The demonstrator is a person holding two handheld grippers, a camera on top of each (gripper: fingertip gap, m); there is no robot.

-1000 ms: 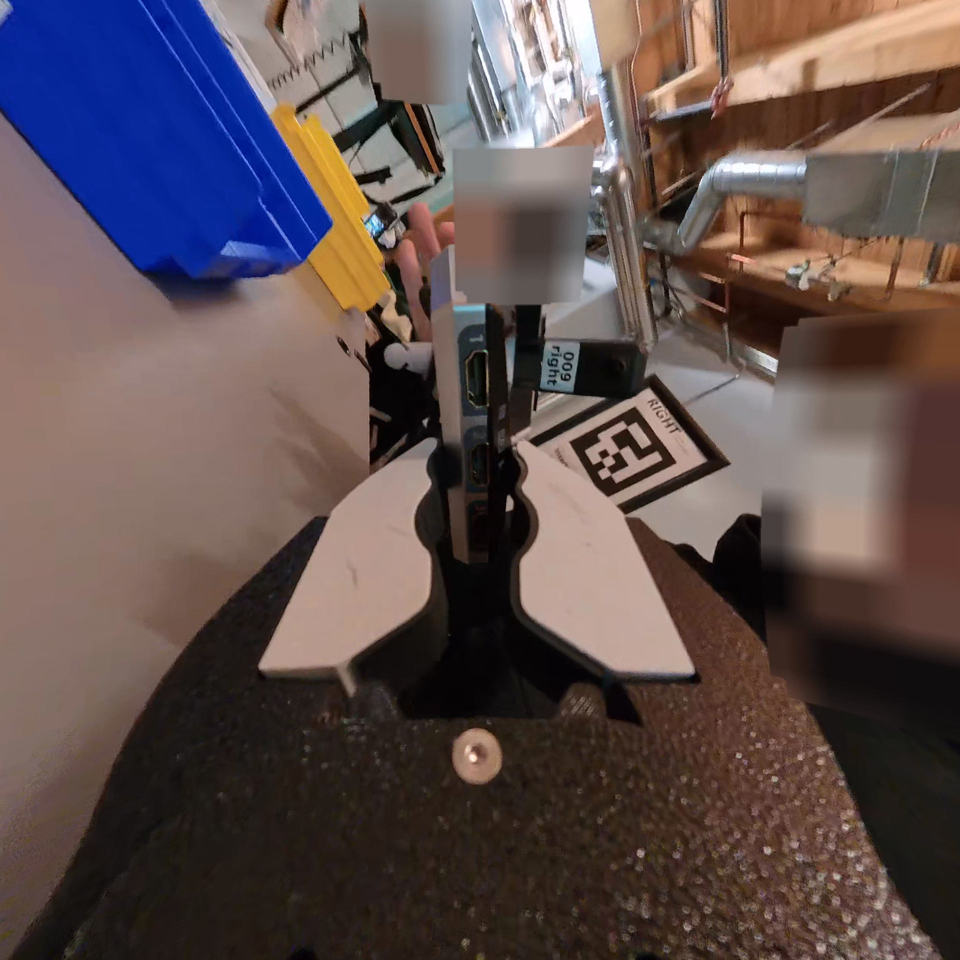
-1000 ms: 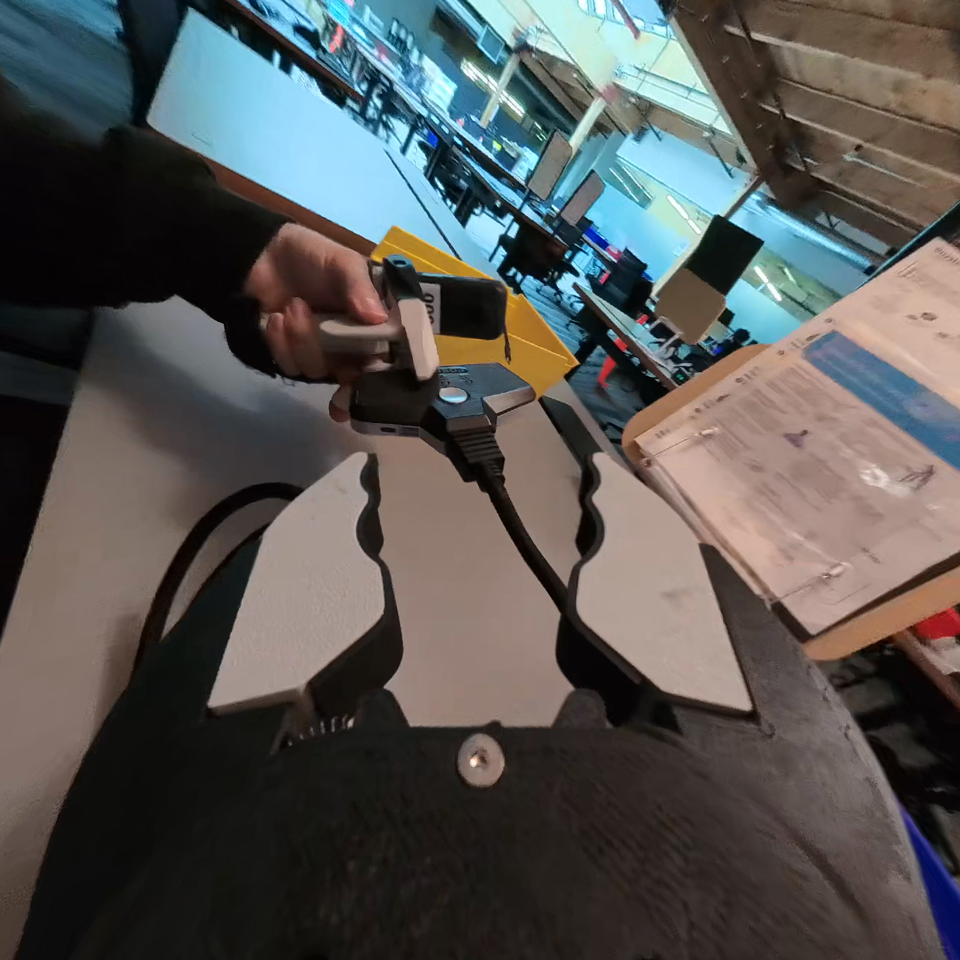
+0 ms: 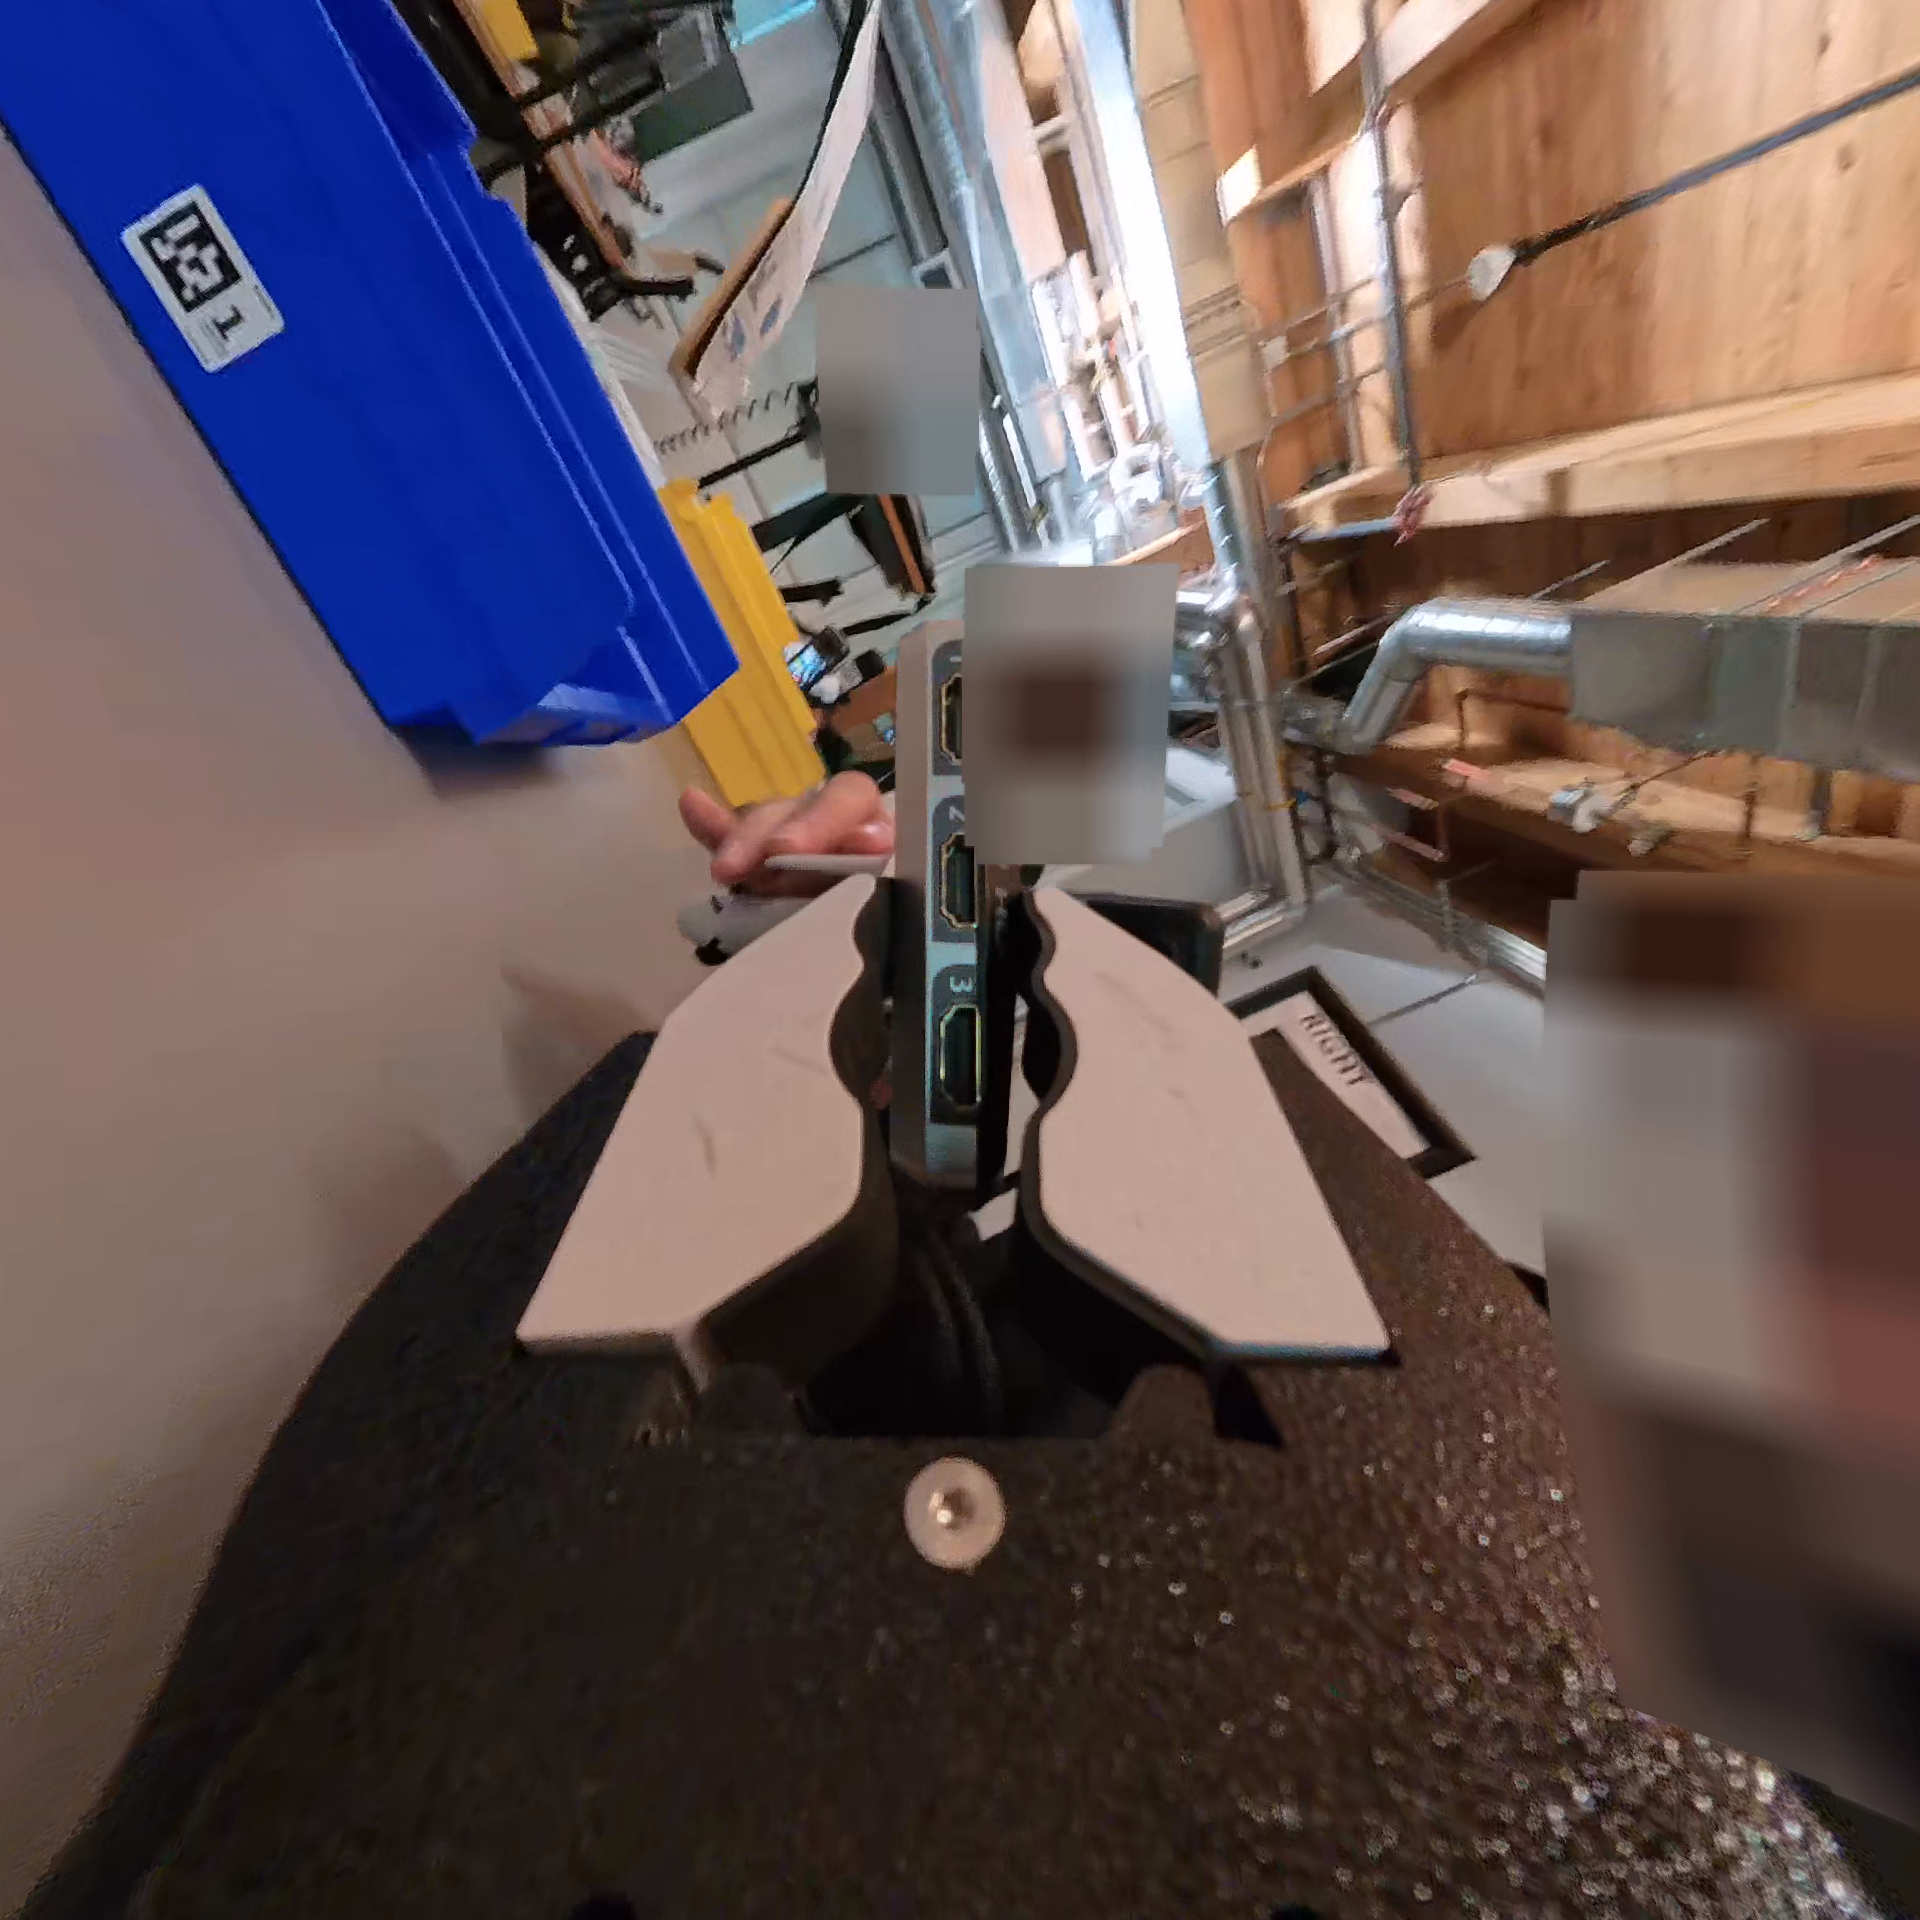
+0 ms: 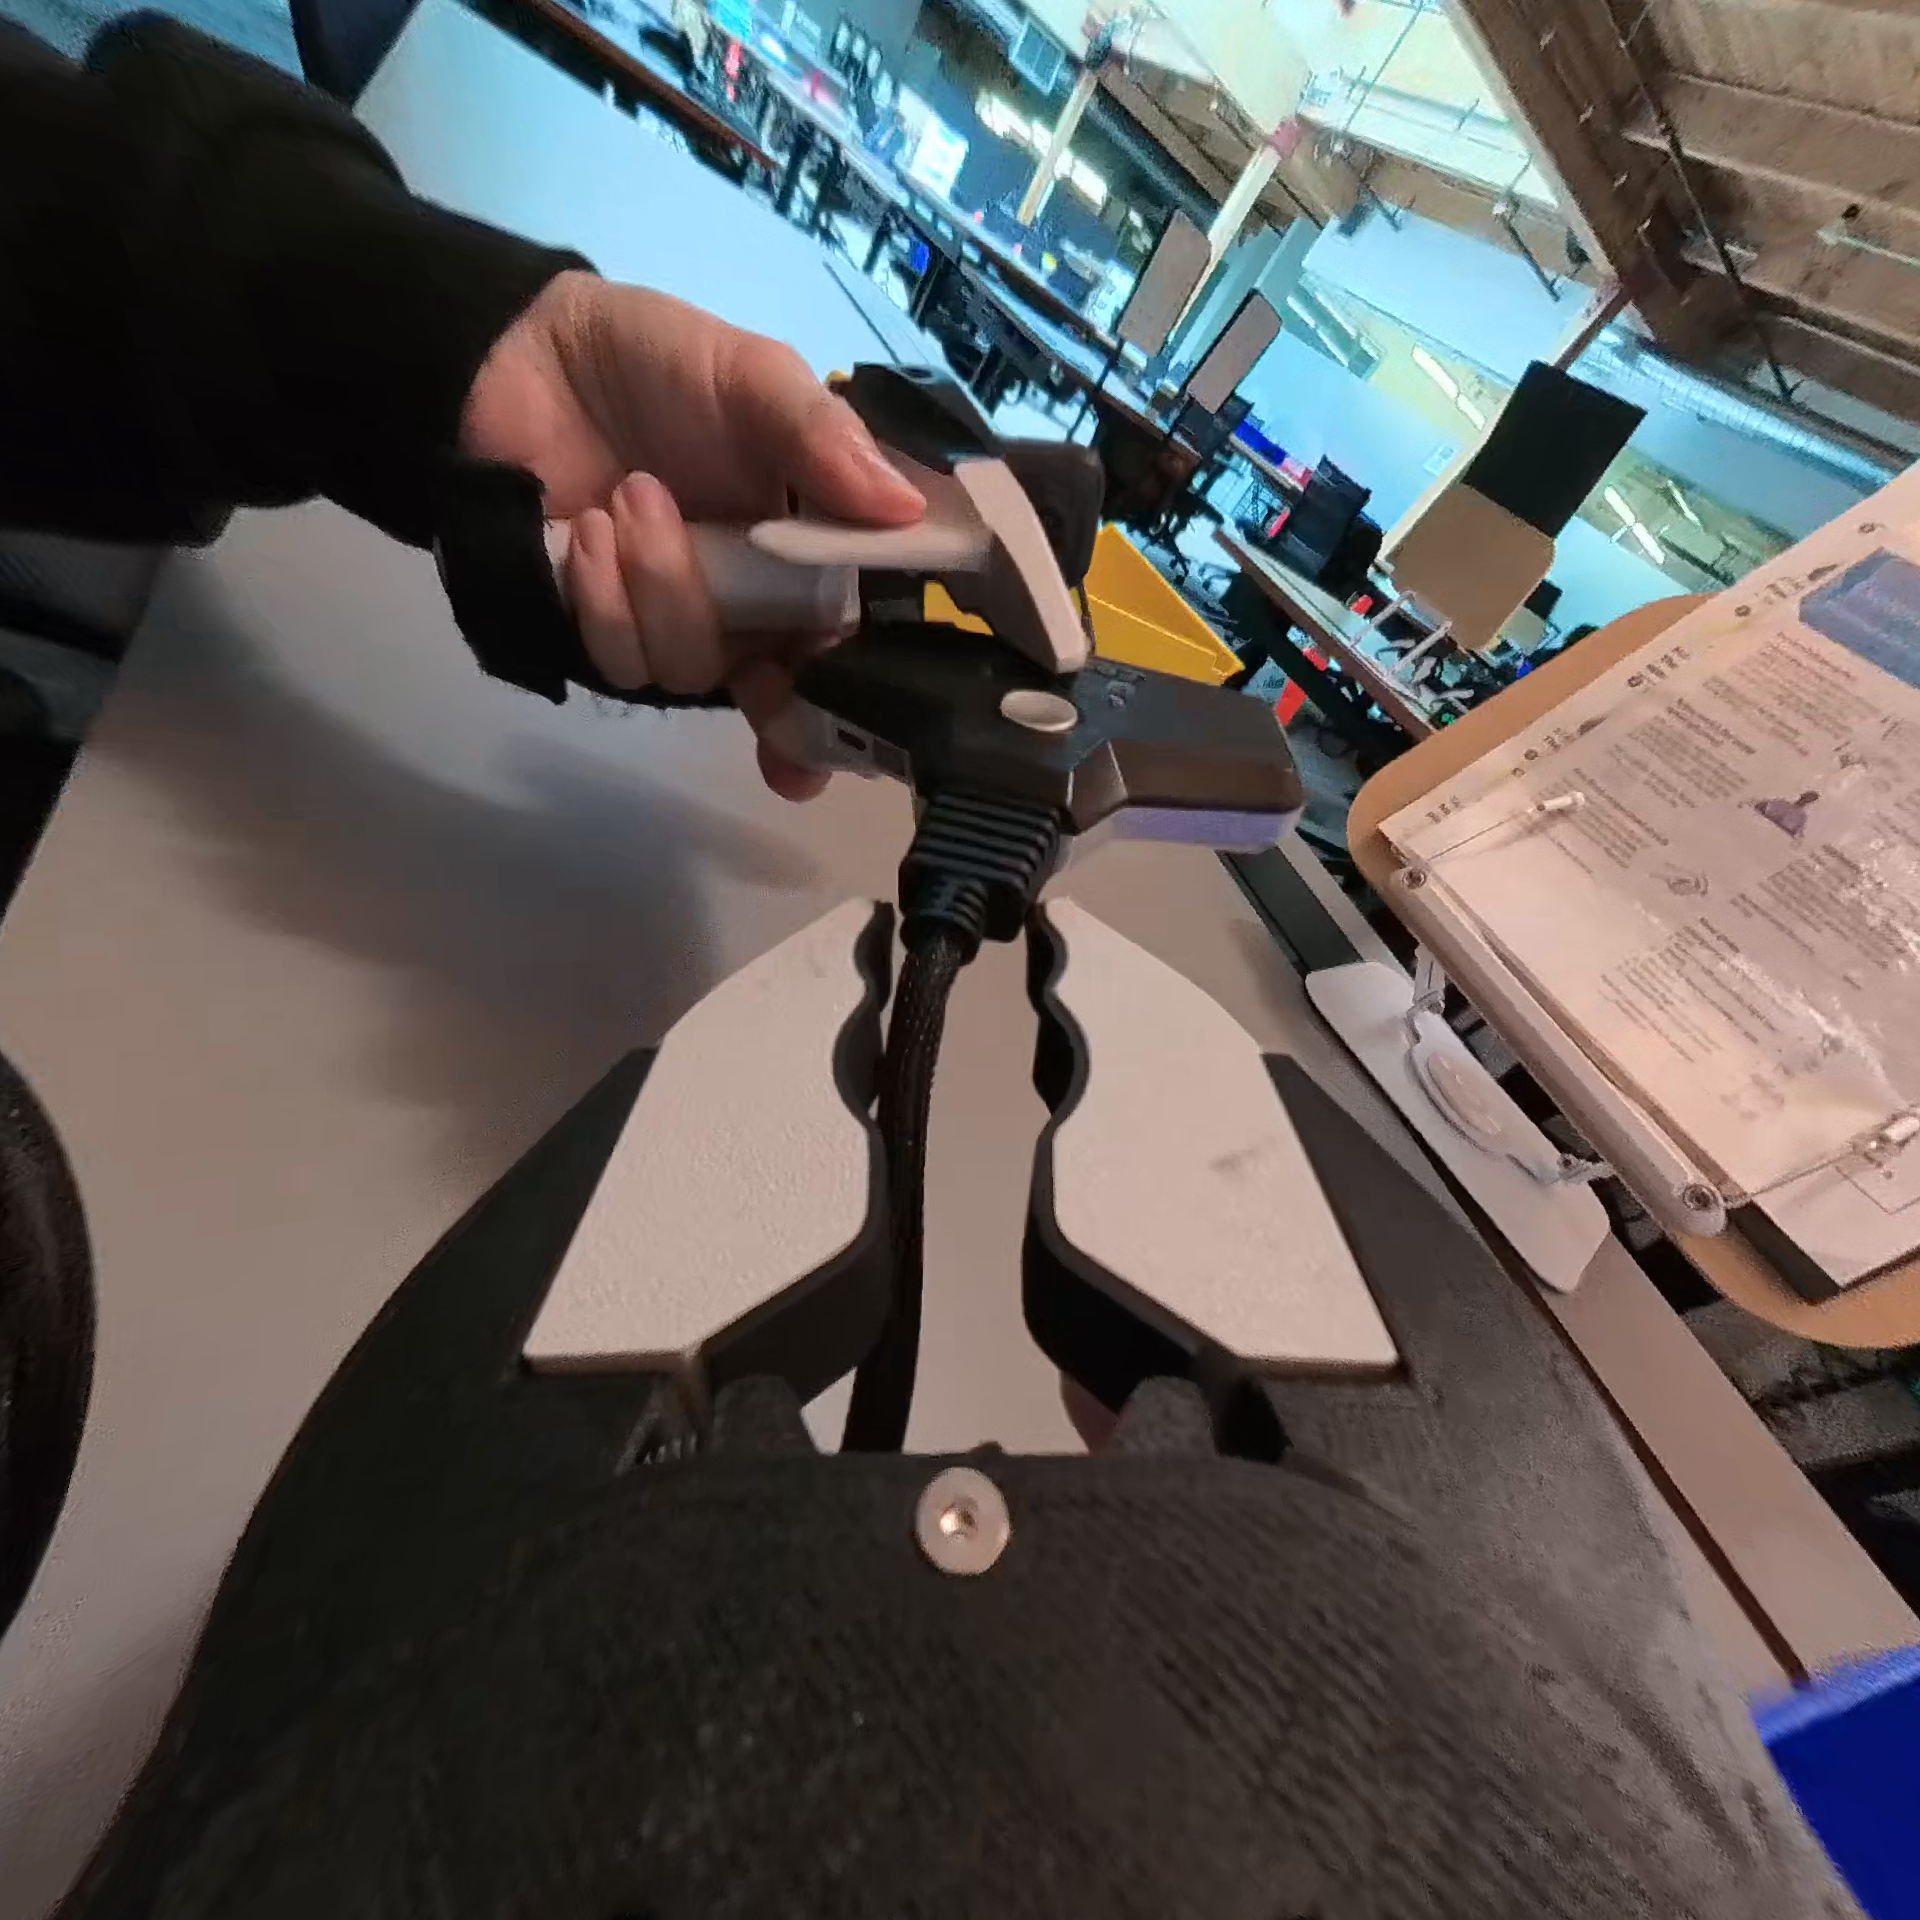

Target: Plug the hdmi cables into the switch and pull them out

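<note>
My left gripper is shut on the grey HDMI switch and holds it edge-on above the table. Three ports on the switch's near face show empty. In the right wrist view the switch is in the left gripper's fingers, held by a hand. A black HDMI plug sits in the switch's near side. Its braided cable runs back between my right gripper's fingers. My right gripper is closed around the cable just below the plug's ribbed collar.
A blue bin and a yellow bin stand on the white table. A clipboard stand with printed sheets is at the right table edge. A blue bin corner shows at the lower right.
My right gripper has moved up to the switch and closed from wide open onto the cable below the plug. My left gripper still holds the switch.
</note>
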